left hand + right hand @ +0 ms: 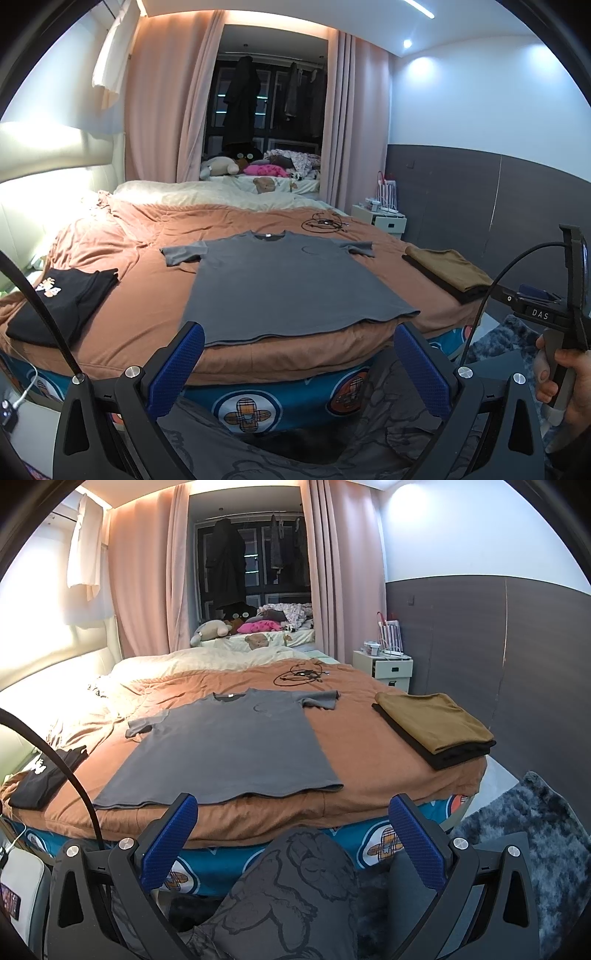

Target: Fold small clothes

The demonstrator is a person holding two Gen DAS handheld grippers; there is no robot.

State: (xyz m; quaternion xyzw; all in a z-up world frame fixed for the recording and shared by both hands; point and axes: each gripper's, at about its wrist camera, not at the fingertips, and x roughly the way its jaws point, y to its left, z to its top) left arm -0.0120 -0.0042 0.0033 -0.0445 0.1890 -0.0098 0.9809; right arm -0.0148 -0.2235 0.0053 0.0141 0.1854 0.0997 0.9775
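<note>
Filling most of both views, the bed (122, 229) carries everything under its rust-brown cover, and the largest garment on it is the grey T-shirt (280, 284), spread flat and face up in the middle of the near half, its hem lying just along the near edge. Its long axis runs from that near edge toward the far edge, collar pointing away to the far side, sleeves stretched out toward the left and right edges. Next in size, a folded stack (432, 727), ochre over black, sits at the near right corner, well apart from the grey shirt, and a black printed shirt (55, 299) lies loosely gathered at the near left corner. A tangle of dark cable (301, 675) rests beyond the collar. Both tools hang short of the near edge, off the cloth: the left gripper (299, 350) has its blue fingers (186, 354) spread wide with nothing between them, and the right gripper (291, 825) is likewise wide apart and empty. By my reading, the grey shirt is laid out and ready but no fold has begun; the next move calls for reaching in to pinch a sleeve and the hem on one side, then carrying that side across toward the middle.
</note>
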